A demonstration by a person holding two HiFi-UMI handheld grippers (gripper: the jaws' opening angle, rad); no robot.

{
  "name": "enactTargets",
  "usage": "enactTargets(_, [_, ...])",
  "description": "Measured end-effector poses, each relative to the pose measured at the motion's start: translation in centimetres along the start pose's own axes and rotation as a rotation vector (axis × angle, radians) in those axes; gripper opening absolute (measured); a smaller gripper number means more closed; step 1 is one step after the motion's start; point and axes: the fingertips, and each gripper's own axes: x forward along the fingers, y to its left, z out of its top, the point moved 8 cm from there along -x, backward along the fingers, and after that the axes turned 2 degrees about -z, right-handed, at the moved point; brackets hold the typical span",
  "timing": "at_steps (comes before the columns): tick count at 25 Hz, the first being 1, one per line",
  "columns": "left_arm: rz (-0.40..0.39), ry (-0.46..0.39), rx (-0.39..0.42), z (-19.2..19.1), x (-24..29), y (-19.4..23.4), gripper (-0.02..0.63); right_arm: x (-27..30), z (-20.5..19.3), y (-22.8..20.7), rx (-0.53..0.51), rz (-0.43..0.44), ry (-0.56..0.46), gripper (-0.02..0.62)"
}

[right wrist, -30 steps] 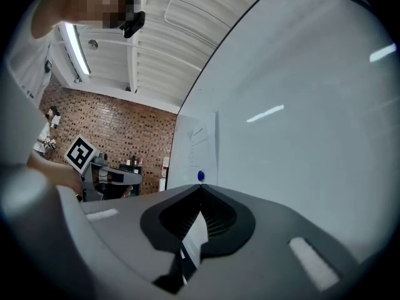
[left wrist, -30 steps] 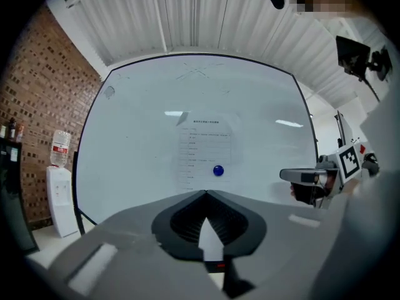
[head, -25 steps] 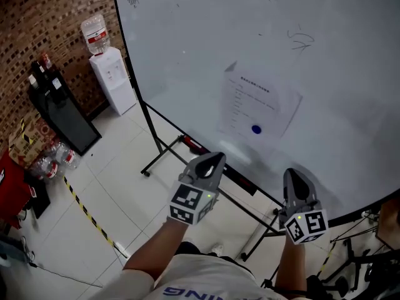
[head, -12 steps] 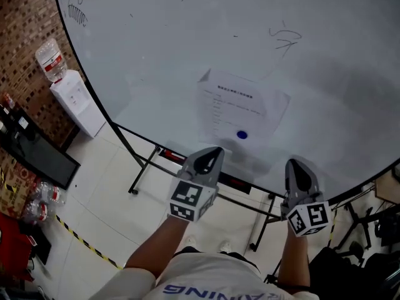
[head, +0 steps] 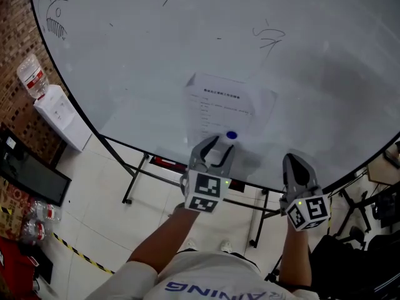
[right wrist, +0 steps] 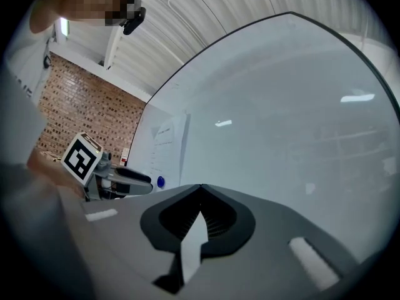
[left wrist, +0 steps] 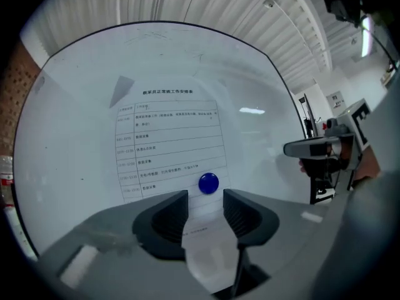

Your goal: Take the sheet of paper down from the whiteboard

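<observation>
**Lined up for the pull, nothing gripped yet**

Faced whiteboard [head: 125,74] ahead of both claws. Found sheet of paper [head: 228,105] pinned on it, ahead of left claw [head: 215,152], lower margin showing through the gap. Logged left claw as just opened wide, gripping nothing; right claw [head: 299,170] clenched empty, off to the side. Spotted blue magnet [head: 232,135] just above the gap. Could tear or drop sheet if tugged with magnet on.
</observation>
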Motion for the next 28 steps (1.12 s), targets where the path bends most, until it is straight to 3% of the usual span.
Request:
enactTargets(13, [0.145,0.018,0.035,1.1,2.5,-1.5,0.192,1.7,0.1,1.2,0.003,0.062,-0.010,0.006])
enactTargets(16, [0.171,0.030,0.026,1.1,2.6,-1.6,0.162,2.3,0.5,1.5,-0.008,0.087,-0.020,0.006])
enactTargets(23, [0.162,0.027,0.018,1.0,2.8,-1.7,0.133,5.7,3.0,2.3,-0.059,0.130,-0.028,0.008])
enactTargets(28, [0.130,0.011,-0.015,0.9,2.8,-1.5,0.133,7.5,4.7,3.8,-0.127,0.139,0.029,0.077])
